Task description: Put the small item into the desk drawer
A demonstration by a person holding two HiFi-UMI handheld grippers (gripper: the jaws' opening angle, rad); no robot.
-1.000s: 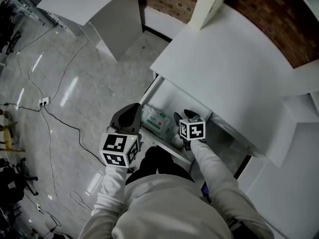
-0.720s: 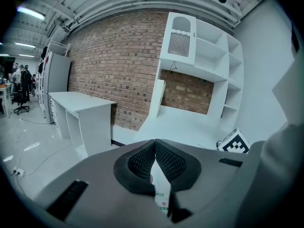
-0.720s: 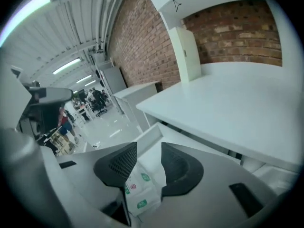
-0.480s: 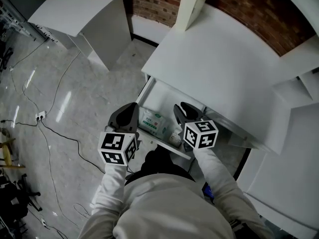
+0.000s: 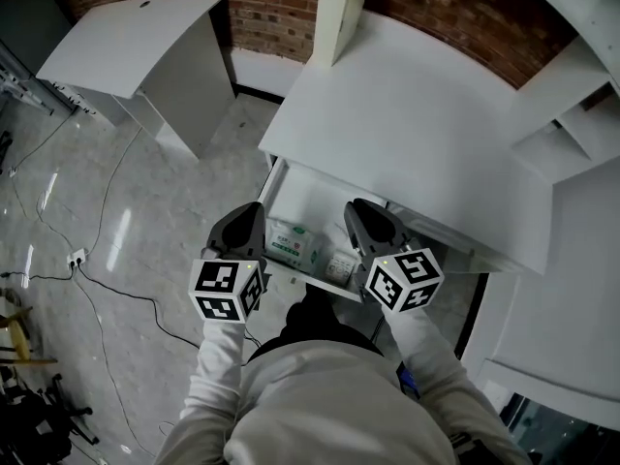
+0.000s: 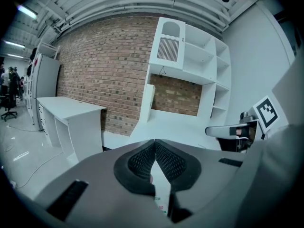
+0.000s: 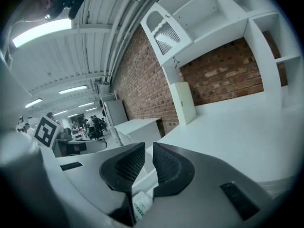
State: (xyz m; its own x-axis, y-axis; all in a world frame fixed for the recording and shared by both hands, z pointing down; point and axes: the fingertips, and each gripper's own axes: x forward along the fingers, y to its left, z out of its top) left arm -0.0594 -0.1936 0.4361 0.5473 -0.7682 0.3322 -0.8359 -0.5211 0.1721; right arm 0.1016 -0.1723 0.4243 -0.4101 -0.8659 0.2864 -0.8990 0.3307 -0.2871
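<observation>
Item: small white thing (image 5: 339,263) with green print, lying in the drawer near its front edge
Item to right tool: the right tool (image 7: 148,148) hangs above the drawer's front, apart from the item; in the right gripper view the item shows low down under the jaws, not touched by them
Item to left tool: the left tool (image 6: 154,142) is over the drawer's front left corner, with the packet between it and the item
Right tool: jaws have just been closing and now stand a narrow slit apart, with nothing between the pads
Left tool: jaws pressed together at the tips, nothing pinched
Drawer: pulled out (image 5: 320,206) from under the table's near edge, white inside
Drawer contents: a green and white packet (image 5: 294,243) on the left and the item just beside it on the right; the back part of the drawer floor is bare
Table: white top (image 5: 407,134), against a brick wall
Pointing: both tools point across the drawer toward the wall, left and right of the contents
</observation>
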